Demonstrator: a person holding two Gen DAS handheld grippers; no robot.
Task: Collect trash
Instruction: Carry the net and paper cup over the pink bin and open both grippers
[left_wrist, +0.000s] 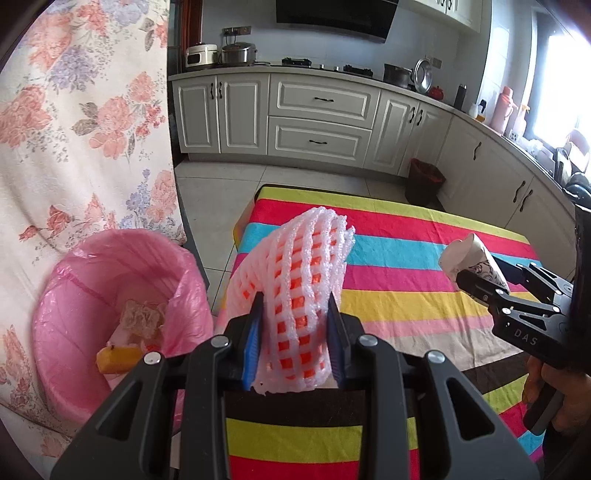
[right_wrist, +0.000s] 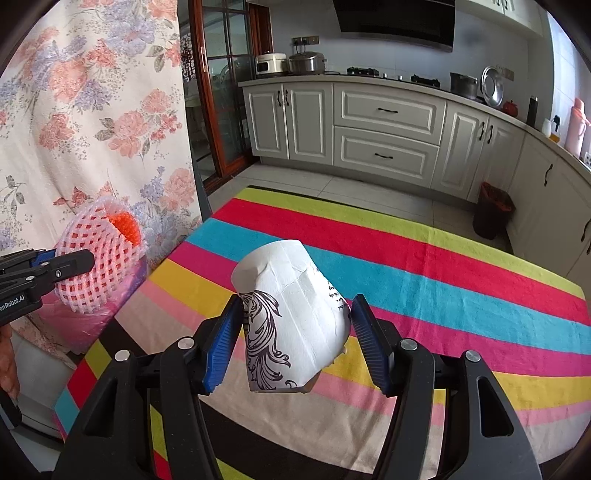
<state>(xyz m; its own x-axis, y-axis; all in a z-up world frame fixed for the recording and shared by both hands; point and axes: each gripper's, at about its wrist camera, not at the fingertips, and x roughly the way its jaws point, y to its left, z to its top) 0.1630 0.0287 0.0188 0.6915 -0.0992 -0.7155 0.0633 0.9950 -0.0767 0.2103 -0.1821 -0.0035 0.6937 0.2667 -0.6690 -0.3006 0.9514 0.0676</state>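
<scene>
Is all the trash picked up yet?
Nearly. Some scraps already lie in the pink bin. The left tool holds the foam net, the right tool the crumpled paper cup. Both still need dropping in.

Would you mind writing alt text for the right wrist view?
The right gripper holds a crumpled white paper cup with black swirl print above a rainbow-striped tablecloth. At far left, the left gripper holds a white foam fruit net over a pink-lined bin.
</scene>
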